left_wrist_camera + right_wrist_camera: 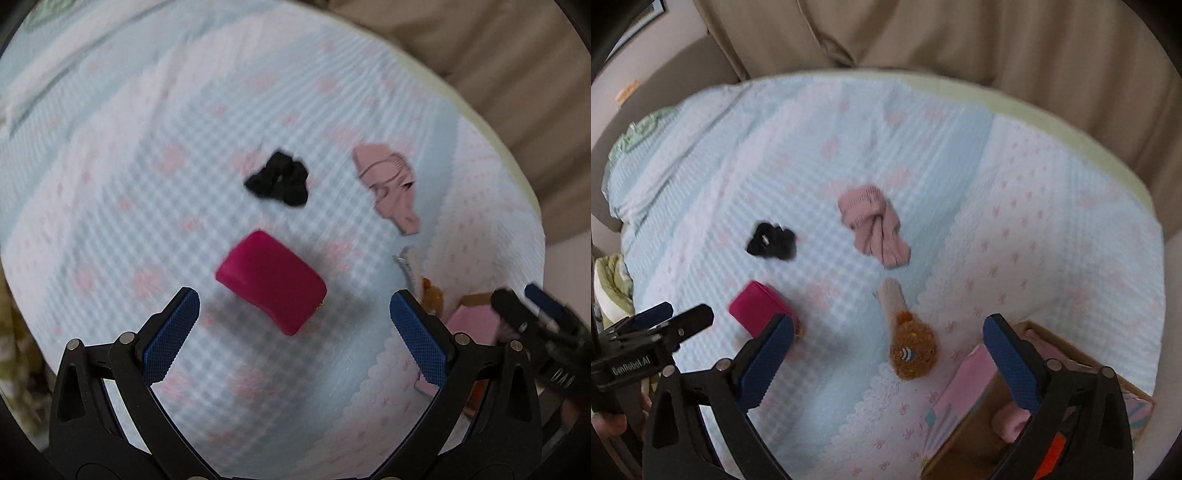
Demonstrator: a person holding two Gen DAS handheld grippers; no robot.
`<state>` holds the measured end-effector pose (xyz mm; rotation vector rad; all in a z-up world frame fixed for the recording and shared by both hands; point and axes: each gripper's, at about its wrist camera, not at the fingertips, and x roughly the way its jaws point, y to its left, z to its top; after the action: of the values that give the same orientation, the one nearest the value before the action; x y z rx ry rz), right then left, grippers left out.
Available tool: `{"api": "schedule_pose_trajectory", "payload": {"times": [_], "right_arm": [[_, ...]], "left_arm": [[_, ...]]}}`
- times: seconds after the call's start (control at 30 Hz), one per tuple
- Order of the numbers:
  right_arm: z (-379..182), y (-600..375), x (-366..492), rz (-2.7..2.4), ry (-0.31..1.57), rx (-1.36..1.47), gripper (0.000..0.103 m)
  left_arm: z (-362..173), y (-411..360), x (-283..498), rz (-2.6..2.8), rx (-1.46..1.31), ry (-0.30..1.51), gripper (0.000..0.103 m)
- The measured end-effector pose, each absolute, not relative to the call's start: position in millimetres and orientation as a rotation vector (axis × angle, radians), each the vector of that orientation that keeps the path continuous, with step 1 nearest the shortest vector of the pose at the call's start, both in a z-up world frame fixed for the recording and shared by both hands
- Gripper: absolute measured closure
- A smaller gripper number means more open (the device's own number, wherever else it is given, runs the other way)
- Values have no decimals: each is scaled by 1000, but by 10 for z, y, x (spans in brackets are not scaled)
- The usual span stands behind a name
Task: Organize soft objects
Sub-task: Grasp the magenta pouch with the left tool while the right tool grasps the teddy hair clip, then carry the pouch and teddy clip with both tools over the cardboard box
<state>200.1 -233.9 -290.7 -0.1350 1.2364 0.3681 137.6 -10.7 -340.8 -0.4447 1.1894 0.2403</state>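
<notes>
Tongs on both sides, left tongs (294,314) and right tongs (888,341), are hovering spread and empty over the bedspread (147,221), near a magenta pouch (271,282).

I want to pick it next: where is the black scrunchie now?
The black scrunchie lies on the blanket, centre of the left wrist view, beyond the magenta pouch, left of the pink socks.
</notes>
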Motion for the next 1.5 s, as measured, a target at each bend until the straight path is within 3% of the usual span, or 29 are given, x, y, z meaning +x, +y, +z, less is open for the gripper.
{"api": "schedule_pose_trajectory", "payload": {"times": [0.3, 0.53, 0.63, 0.7, 0.77, 0.97, 1.27, 1.5], "right_arm": [[-3787, -2178, 2174, 421, 1430, -242, 16], [-4246, -2112, 2212, 400, 1539, -341, 17], [-4399, -2099, 2215, 387, 1575, -363, 18], [-4461, -2099, 2206, 396, 1594, -356, 29], [-4506, -2099, 2206, 403, 1606, -356, 37], [-4545, -2136, 2214, 382, 1599, -371, 58], [-4397, -2219, 2187, 390, 1560, -353, 64], [-4152, -2325, 2164, 377, 1533, -288, 65]], "left_arm": [[-4238, -9, 1734, 363, -591, 1328, 0], [-4609, 70, 1879, 481, -574, 1389, 0], [-4715, 75, 1906, 502, -572, 1417, 7], [-4806, 66, 1900, 511, -591, 1443, 8], [-4898, 58, 1882, 528, -593, 1459, 22], [-5008, -17, 1916, 509, -581, 1454, 38], [-4830, -153, 1869, 444, -533, 1424, 60], [-4558, -141, 1828, 399, -505, 1379, 64]]}}
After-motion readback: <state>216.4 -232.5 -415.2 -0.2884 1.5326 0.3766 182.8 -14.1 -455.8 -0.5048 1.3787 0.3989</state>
